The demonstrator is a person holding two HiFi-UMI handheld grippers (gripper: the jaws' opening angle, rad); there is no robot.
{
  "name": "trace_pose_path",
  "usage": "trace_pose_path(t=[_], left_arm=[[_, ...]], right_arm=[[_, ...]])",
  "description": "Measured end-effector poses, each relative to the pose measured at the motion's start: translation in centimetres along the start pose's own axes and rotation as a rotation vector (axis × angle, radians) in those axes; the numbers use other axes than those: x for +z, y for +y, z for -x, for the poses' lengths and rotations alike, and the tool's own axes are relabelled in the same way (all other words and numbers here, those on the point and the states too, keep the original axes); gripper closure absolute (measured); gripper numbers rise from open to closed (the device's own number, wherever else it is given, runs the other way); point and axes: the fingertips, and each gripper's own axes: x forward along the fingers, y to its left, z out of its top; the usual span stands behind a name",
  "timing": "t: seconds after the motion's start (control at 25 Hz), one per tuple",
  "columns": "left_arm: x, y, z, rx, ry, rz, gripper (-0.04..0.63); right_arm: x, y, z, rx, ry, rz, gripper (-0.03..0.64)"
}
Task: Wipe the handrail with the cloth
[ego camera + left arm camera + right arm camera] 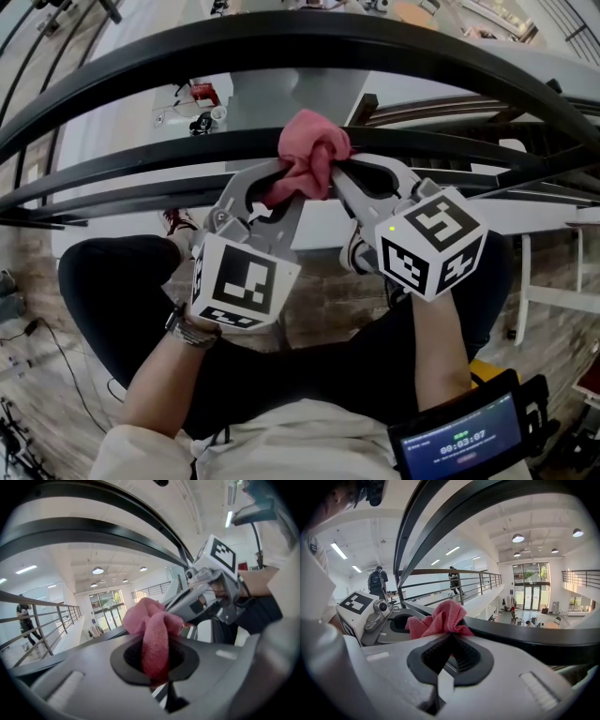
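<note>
A: Where's the cloth (309, 157) sitting rn?
B: We're seeing it bunched up on the handrail (169, 161), pink, approx. mid-frame in the head view. Both grippers are meeting at it from our side of the rail.
A: What's the left gripper (286, 185) doing?
B: Its fingers are closing tight on the cloth. In the left gripper view a fold is running down thru the dark padded opening btwn them, and the rest is puffing out above the tips.
A: And the right gripper (339, 169)?
B: Same deal, we're reading it as pinching the cloth. In the right gripper view the fingers are pressing together w/ a corner of the fabric caught at the top of the padded opening. The bundle is resting against the dark rail just beyond.
A: Are the grippers touching each other?
B: We're not able to tell. The tips are sitting just beside each other, w/ the cloth btwn them.
A: Anything else in the bkgd?
B: A 2nd, wider dark rail (281, 42) is arching above the cloth. In the right gripper view a person w/ a backpack (375, 581) is standing by a far railing
</note>
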Motion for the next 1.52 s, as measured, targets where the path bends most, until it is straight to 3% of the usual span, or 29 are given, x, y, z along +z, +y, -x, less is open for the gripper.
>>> trace_pose_path(t=[0.56,1.08,1.2,1.32,1.52], left_arm=[[-1.2,2.3,1.9,0.047,-0.003,0.035,0.561],[0.6,3.5,3.1,0.098,-0.047,0.039,0.563],[0.9,3.9,3.4,0.125,-0.047,0.073,0.563],[1.1,4.0,3.3,0.121,-0.057,0.05,0.563],[1.7,4.4,3.6,0.156,-0.07,0.077,0.563]], right_arm=[[1.0,2.2,-2.3,0.043,0.008,0.019,0.615],[2.9,3.3,-2.3,0.074,-0.046,0.035,0.615],[3.4,3.4,-2.3,0.07,-0.066,0.049,0.615],[3.6,3.4,-2.3,0.058,-0.074,0.065,0.615],[4.2,3.5,-2.3,0.037,-0.09,0.094,0.615]])
